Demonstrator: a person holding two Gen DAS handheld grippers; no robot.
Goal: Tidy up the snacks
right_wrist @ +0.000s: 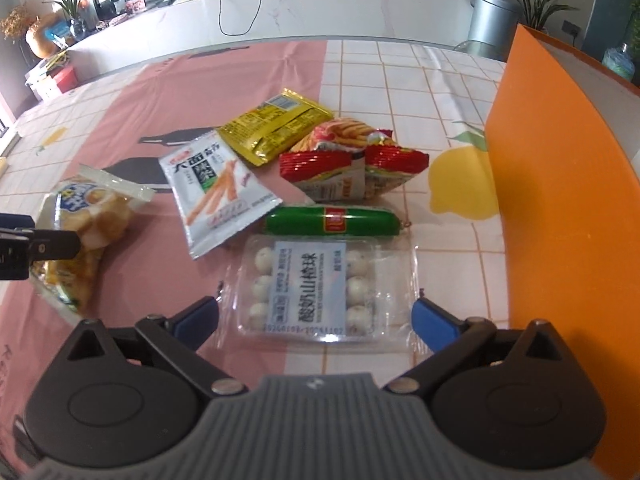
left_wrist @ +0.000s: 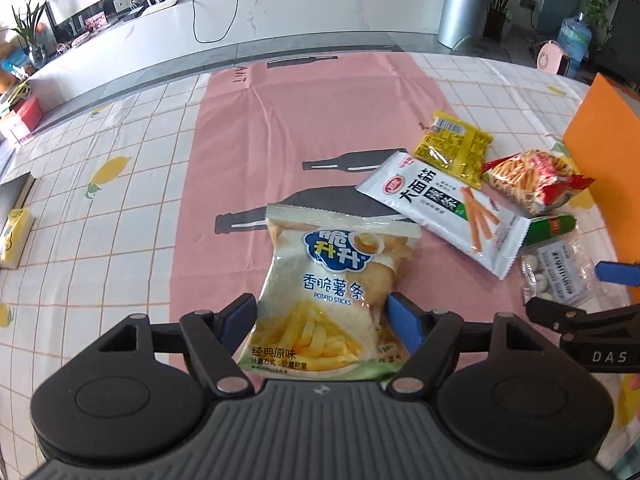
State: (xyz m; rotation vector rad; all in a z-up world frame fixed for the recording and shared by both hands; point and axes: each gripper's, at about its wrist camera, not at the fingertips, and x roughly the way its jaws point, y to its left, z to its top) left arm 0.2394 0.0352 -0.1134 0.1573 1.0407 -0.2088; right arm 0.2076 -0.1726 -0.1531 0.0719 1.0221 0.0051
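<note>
Between my left gripper fingers sits the potato-stick bag, clamped at its sides, long axis pointing away from me. My right gripper is spread wide, the clear candy tray straight ahead on the bench, the orange bin on its right.

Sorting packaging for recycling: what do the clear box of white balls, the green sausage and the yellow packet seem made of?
The clear box of white balls looks like thin rigid transparent plastic, glossy, with a paper-like label. The green sausage seems wrapped in smooth shiny plastic casing, pinched at the end. The yellow packet looks like metallised foil film, given its creased, reflective sheen.
</note>
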